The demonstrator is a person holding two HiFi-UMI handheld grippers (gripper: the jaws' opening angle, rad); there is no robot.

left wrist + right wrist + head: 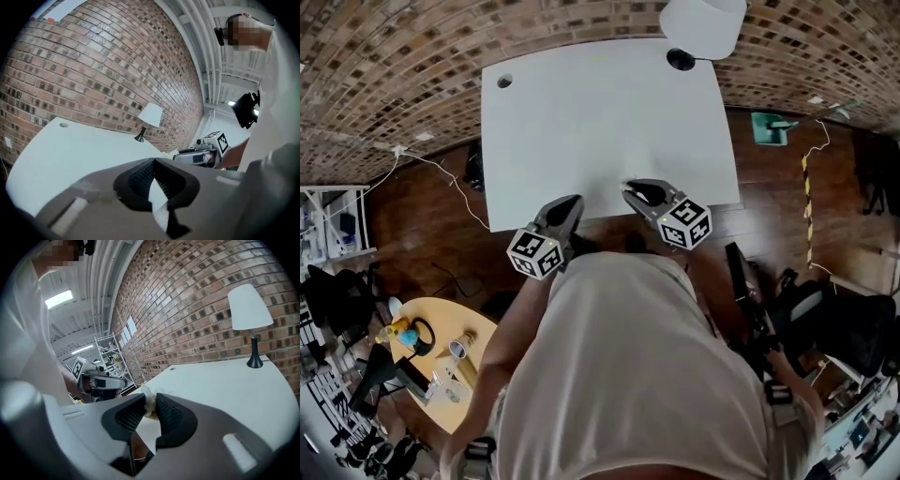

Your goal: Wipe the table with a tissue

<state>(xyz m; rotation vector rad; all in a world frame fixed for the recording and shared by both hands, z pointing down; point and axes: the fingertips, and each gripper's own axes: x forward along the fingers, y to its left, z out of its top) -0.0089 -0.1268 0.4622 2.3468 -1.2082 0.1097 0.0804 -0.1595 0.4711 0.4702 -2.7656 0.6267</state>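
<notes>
A white table (pixel 600 122) stands against the brick wall, its top bare apart from a lamp. My right gripper (pixel 149 397) is shut on a small crumpled white tissue (pixel 149 401), pinched between its ribbed pads. In the head view the right gripper (pixel 630 187) hangs over the table's near edge, slightly right of centre. My left gripper (pixel 575 202) is beside it at the same edge. In the left gripper view the left gripper (pixel 153 161) has its jaws shut tip to tip with nothing between them. The tissue does not show in the head view.
A white-shaded lamp (pixel 703 23) on a black base (pixel 680 59) stands at the table's far right corner. A cable hole (pixel 504 82) sits at the far left. A round yellow table (pixel 441 356) with clutter is at the lower left, and black chairs (pixel 834 319) at the right.
</notes>
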